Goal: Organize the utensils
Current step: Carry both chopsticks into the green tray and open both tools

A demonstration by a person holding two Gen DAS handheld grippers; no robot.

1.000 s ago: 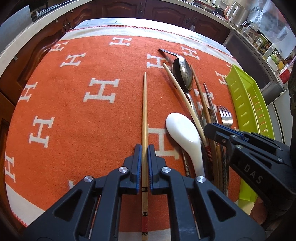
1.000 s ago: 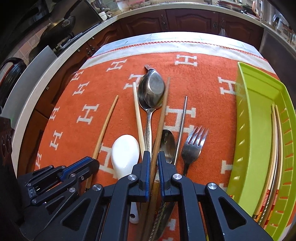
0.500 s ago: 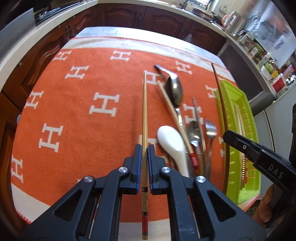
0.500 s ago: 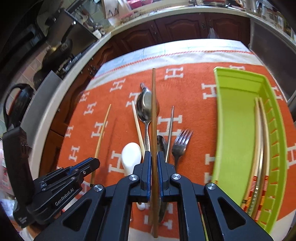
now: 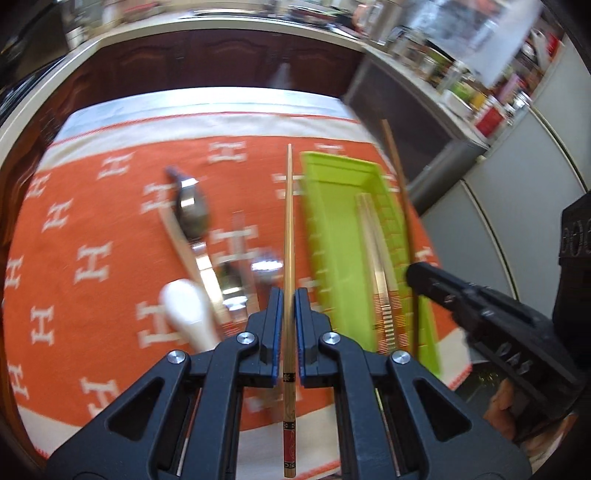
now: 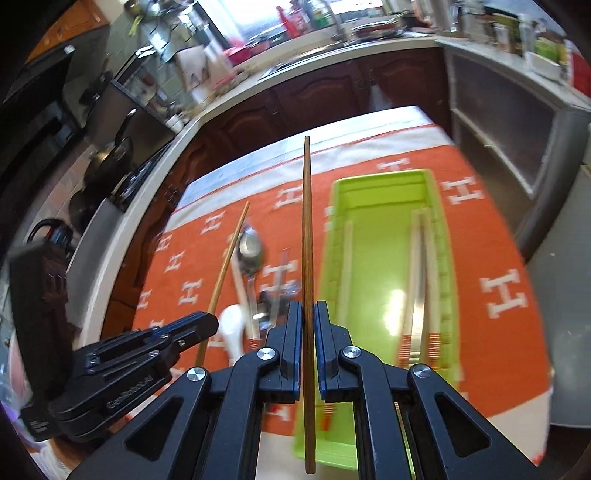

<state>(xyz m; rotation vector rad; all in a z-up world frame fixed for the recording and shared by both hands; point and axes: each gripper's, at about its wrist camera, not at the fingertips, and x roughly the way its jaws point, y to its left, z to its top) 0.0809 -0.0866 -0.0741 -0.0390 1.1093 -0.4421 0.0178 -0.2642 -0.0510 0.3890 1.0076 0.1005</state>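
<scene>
My left gripper [image 5: 289, 295] is shut on a light wooden chopstick [image 5: 289, 229] with a red patterned end, held above the cloth just left of the green tray [image 5: 332, 229]. My right gripper [image 6: 307, 308] is shut on a darker brown chopstick [image 6: 307, 229], held above the tray's left side [image 6: 384, 258]. The tray holds several chopsticks [image 6: 419, 277]. A steel spoon [image 5: 192, 210], a white ceramic spoon [image 5: 186, 310], a fork [image 5: 266, 266] and another chopstick lie on the orange cloth [image 5: 92, 229], blurred.
The orange cloth with white H marks covers a table. Dark cabinets and a cluttered counter [image 6: 332, 33] run behind it. A grey appliance [image 5: 517, 206] stands to the right of the table.
Both grippers have risen and swung right with their chopsticks. The left one now sits beside the tray and the right one over it. The view is motion-blurred.
</scene>
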